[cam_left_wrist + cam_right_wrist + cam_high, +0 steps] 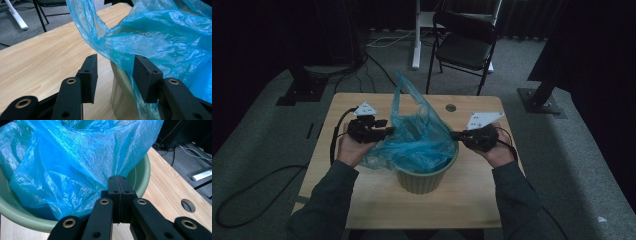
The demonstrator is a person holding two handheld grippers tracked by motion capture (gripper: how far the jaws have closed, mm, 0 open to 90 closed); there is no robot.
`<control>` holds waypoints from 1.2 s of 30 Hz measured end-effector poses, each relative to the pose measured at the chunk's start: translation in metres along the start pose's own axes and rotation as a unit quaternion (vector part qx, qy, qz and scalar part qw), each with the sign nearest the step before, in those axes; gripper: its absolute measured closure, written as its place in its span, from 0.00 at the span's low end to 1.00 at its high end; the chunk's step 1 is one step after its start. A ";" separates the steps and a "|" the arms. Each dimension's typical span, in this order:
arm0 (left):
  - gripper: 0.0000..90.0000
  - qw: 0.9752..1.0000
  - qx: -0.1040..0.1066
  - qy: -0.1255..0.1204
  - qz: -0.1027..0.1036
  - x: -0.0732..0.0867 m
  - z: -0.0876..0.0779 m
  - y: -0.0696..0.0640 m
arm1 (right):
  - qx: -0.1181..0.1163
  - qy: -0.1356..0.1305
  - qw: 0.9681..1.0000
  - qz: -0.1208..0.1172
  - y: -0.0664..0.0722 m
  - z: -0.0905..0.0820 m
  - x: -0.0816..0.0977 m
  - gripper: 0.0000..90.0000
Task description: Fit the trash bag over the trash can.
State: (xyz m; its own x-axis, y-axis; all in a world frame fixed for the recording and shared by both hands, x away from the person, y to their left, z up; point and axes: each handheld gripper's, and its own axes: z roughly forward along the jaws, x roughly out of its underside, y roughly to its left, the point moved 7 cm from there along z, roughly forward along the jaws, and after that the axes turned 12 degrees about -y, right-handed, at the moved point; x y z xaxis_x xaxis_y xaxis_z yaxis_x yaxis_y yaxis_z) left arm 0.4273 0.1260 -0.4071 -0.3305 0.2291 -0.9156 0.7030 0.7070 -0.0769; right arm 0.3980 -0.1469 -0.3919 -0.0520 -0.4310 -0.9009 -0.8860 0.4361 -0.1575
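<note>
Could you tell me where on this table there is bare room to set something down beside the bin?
The table is bare along its left edge beside the left tongs, along the near edge in front of the green bin, and at the far right corner round the round hole. The middle is crowded: the blue bag spills over the bin's rim, with the right tongs pinching it.

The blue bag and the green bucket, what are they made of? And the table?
The blue bag looks like thin plastic film: you can partly see through it, and it is crinkled and shiny. The green bucket seems to be hard plastic, with a smooth, even, dull rim. The table looks like pale wood, or a wood-look coating; it shows grain lines.
</note>
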 end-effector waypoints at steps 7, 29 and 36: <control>0.83 1.000 0.001 0.007 0.020 0.000 0.003 -0.006 | -0.002 -0.009 1.000 0.004 -0.001 0.001 -0.005 0.85; 0.87 1.000 -0.004 -0.005 0.023 -0.003 0.001 -0.006 | 0.014 -0.008 0.999 0.047 -0.017 0.042 -0.033 0.77; 0.98 1.000 -0.003 -0.026 0.011 -0.006 -0.005 -0.003 | 0.034 0.017 0.999 0.038 -0.021 0.043 -0.028 1.00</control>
State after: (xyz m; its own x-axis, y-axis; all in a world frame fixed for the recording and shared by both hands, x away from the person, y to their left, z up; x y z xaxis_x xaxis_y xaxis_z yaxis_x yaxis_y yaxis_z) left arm 0.4238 0.1263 -0.3992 -0.2817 0.2098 -0.9363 0.7061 0.7060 -0.0542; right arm 0.4378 -0.1096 -0.3804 -0.1342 -0.4202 -0.8975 -0.8452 0.5214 -0.1177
